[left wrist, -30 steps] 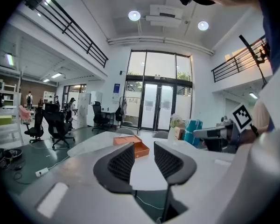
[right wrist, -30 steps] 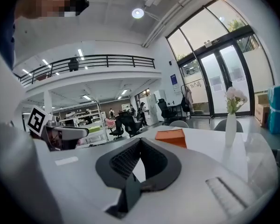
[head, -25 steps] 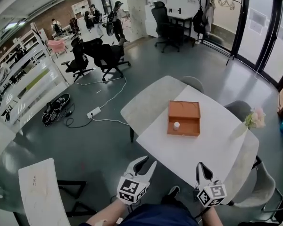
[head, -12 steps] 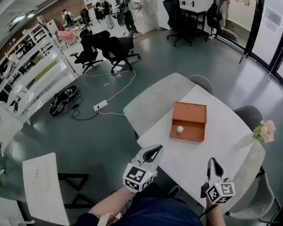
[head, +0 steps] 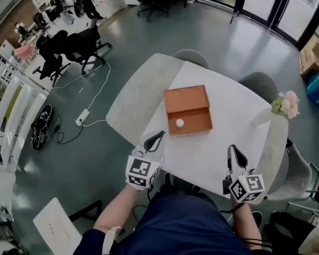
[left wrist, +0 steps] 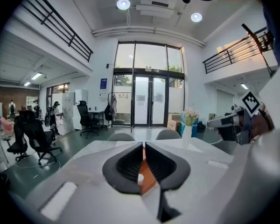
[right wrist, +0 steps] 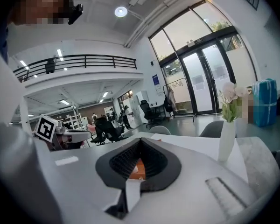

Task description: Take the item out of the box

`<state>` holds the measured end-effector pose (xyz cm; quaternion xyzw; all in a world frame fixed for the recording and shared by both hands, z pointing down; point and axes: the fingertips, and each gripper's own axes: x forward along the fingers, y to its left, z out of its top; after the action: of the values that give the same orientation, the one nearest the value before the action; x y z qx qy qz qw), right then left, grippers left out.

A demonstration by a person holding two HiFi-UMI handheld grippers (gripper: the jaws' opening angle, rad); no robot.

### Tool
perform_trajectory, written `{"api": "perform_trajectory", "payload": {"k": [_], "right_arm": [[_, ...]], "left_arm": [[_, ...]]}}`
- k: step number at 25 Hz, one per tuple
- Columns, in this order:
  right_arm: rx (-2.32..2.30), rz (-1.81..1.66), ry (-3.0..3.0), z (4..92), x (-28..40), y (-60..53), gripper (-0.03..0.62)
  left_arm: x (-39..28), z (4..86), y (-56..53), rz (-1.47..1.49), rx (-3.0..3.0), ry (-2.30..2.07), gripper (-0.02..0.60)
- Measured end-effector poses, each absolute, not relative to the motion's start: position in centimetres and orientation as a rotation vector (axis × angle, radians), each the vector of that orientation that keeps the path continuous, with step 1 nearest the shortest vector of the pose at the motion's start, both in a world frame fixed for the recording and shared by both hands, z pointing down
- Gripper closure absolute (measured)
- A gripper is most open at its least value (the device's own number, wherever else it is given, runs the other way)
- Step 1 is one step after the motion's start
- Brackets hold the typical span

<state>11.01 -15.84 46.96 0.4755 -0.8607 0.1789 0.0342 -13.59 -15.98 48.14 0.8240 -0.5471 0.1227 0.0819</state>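
An open orange box (head: 187, 106) lies on the white table (head: 223, 137), and a small white item (head: 179, 123) sits inside near its front wall. My left gripper (head: 154, 140) hovers over the table's near left edge, short of the box. Its jaws stand almost together and are just opening, with nothing between them. My right gripper (head: 235, 154) is shut and empty over the near right edge. In the left gripper view, the left gripper (left wrist: 143, 146) shows the box (left wrist: 147, 174) and item (left wrist: 140, 178) through its slit. The right gripper (right wrist: 140, 141) frames the box (right wrist: 139, 164) too.
A white vase of pink flowers (head: 282, 105) stands at the table's right side, also in the right gripper view as the vase (right wrist: 227, 125). Grey chairs (head: 191, 57) sit at the far side and one chair (head: 297, 169) at the right. Office chairs and cables lie on the floor to the left.
The left jaws went from spread to nearly together. Both grippers moved forward over the table's near edge, and the head view now looks more steeply down on the box.
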Motion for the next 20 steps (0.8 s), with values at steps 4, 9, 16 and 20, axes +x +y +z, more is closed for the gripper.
{"api": "perform_trajectory", "payload": {"k": [4, 9, 16, 20], "right_arm": [[1.576, 0.589, -2.548, 46.5, 12.3, -14.6, 0.592], [1.719, 0.673, -2.428, 48.3, 14.8, -13.5, 0.592], [1.843, 0.728, -2.329, 49.4, 17.1, -12.2, 0.592], [1.897, 0.727, -2.297, 49.2, 18.1, -11.5, 0.592]], "left_arm": [[-12.6, 49.9, -19.3, 0.484, 2.499, -1.497, 0.533], [-10.5, 56.6, -22.4, 0.699, 2.497, -1.316, 0.470], [-8.5, 66.9, -24.4, 1.052, 2.389, -1.068, 0.356], [-8.6, 70.8, -25.3, 1.224, 2.316, -0.994, 0.334]]}}
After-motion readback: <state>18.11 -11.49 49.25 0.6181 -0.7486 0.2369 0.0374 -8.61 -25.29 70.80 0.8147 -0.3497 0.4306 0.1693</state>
